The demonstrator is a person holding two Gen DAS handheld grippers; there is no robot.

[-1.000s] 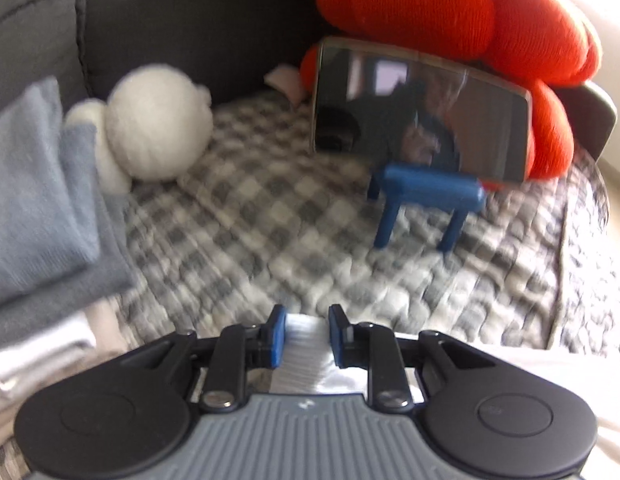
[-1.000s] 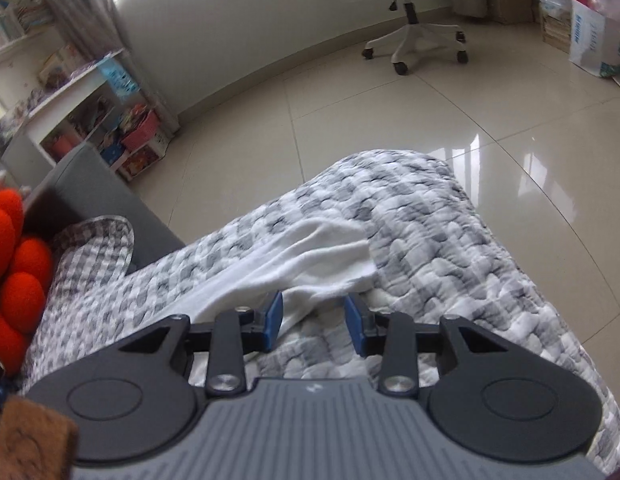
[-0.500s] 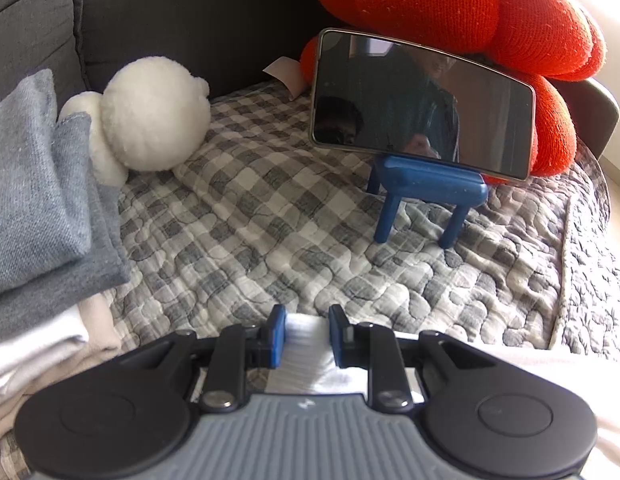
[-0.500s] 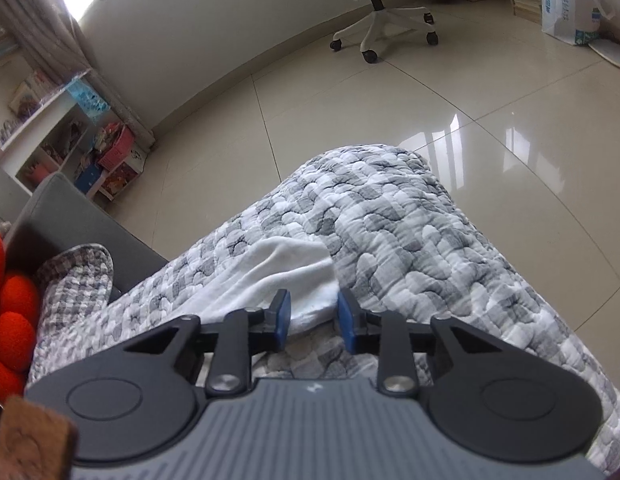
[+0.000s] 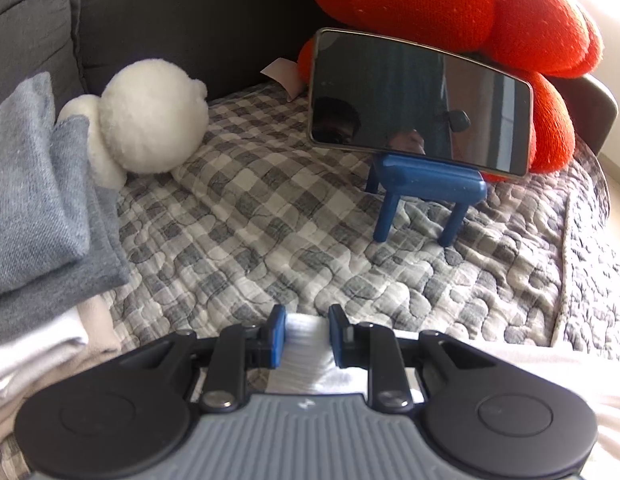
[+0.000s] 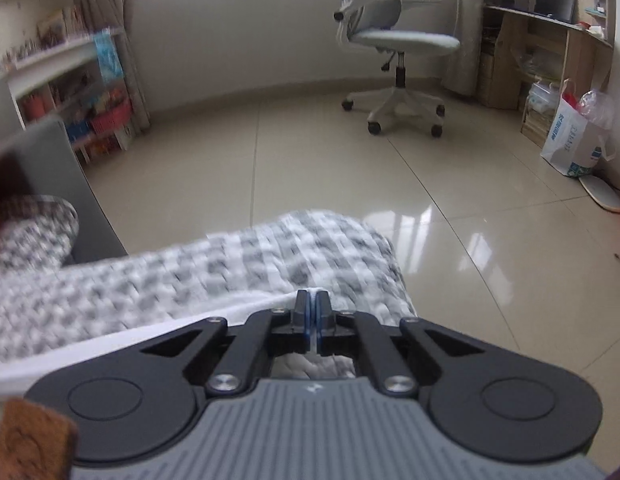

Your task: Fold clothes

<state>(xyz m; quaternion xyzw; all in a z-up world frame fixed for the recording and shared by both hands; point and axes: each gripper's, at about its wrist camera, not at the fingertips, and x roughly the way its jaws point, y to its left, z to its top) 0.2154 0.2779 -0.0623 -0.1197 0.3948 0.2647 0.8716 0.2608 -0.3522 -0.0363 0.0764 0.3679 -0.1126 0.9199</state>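
Because the white garment (image 6: 246, 312) lies spread along the near edge of the checked quilt (image 5: 310, 240), each claw has taken a separate part of it, which suits lifting it for a fold. At the right end, the right gripper (image 6: 311, 310) has just been closing and now has its jaws together on a thin edge of the white cloth, which shows as a sliver between the blue pads. Over at the left, the left gripper (image 5: 307, 330) has its jaws only a little apart, with white cloth bunched between them; whether the pads press on it cannot be told, though a thicker gather of cloth would explain the gap.

Folded grey and pale clothes (image 5: 42, 220) sit stacked at the near left, likely kept clear of the working area. Farther off, a phone (image 5: 418, 100) leans on a small blue stand (image 5: 426, 184) against an orange cushion (image 5: 470, 4), and a white plush toy (image 5: 150, 120) rests by the sofa back.
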